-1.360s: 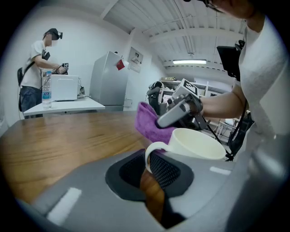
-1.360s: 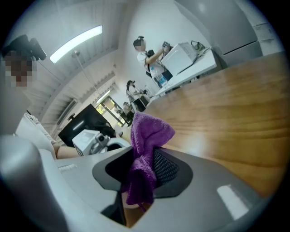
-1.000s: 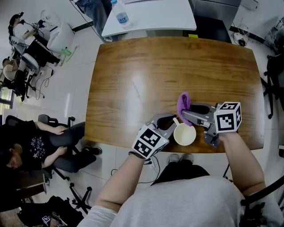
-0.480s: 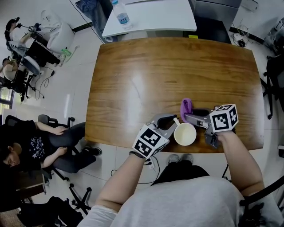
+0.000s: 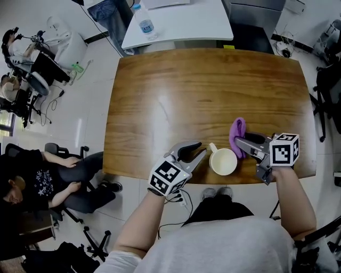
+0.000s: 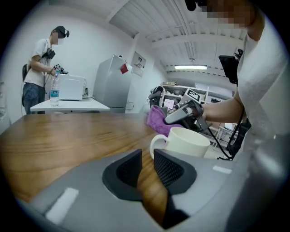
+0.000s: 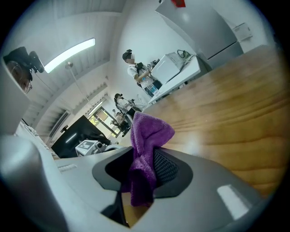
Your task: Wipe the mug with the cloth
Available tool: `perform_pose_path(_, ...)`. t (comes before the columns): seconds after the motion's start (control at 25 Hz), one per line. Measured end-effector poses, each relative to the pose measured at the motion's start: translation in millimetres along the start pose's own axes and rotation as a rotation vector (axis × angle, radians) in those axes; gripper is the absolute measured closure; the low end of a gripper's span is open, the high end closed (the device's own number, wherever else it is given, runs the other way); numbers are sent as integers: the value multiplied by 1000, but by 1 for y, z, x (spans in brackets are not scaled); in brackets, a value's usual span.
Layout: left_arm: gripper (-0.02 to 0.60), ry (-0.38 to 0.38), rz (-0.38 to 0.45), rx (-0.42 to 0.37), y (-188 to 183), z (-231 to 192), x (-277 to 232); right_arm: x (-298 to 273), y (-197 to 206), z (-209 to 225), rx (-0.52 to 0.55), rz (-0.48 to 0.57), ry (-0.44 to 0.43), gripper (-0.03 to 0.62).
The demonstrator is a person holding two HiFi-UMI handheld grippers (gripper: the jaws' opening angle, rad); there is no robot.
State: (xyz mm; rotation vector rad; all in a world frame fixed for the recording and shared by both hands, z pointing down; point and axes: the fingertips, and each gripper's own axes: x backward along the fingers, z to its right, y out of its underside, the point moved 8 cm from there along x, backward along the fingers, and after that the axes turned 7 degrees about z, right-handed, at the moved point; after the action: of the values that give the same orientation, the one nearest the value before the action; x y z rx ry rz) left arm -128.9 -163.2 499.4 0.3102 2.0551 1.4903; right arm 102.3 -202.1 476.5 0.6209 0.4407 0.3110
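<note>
A white mug (image 5: 222, 161) stands upright on the wooden table (image 5: 176, 96), close to its front edge, its handle pointing towards the far left. My left gripper (image 5: 193, 151) sits just left of the handle; its jaws have just been opening and now stand open with only bare wood between them. From the left gripper view the mug (image 6: 185, 142) is ahead and to the right of the left gripper (image 6: 147, 154). Just right of the mug, my right gripper (image 5: 241, 143) is shut on a purple cloth (image 5: 237, 135). The cloth (image 7: 147, 136) hangs between the right gripper's (image 7: 144, 159) pads.
A white table with a water bottle (image 5: 143, 16) stands beyond the far edge. A person (image 5: 37, 184) sits on a chair at the left, among office chairs. Another person (image 6: 43, 63) stands by a fridge (image 6: 111, 84) in the background.
The left gripper has let go of the mug's handle, opened and drawn back to the left. The right gripper has carried the cloth to the right, off the mug's far side.
</note>
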Motion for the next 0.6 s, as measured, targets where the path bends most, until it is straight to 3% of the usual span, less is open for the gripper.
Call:
perform_pose_path(0.12, 583, -40, 90, 22, -22, 5, 21, 26, -15, -32, 42, 88, -20, 461)
perform_pose_path(0.28, 584, 15, 232, 46, -65, 42, 47, 54, -20, -89, 123, 135, -94, 461)
perform_pose_path(0.44, 584, 48, 245, 5, -85, 92, 64, 89, -1, -134, 185, 155, -152, 461)
perform_pose_path(0.6, 584, 56, 273, 38, -82, 156, 84, 139, 50, -161, 238, 160, -132, 461)
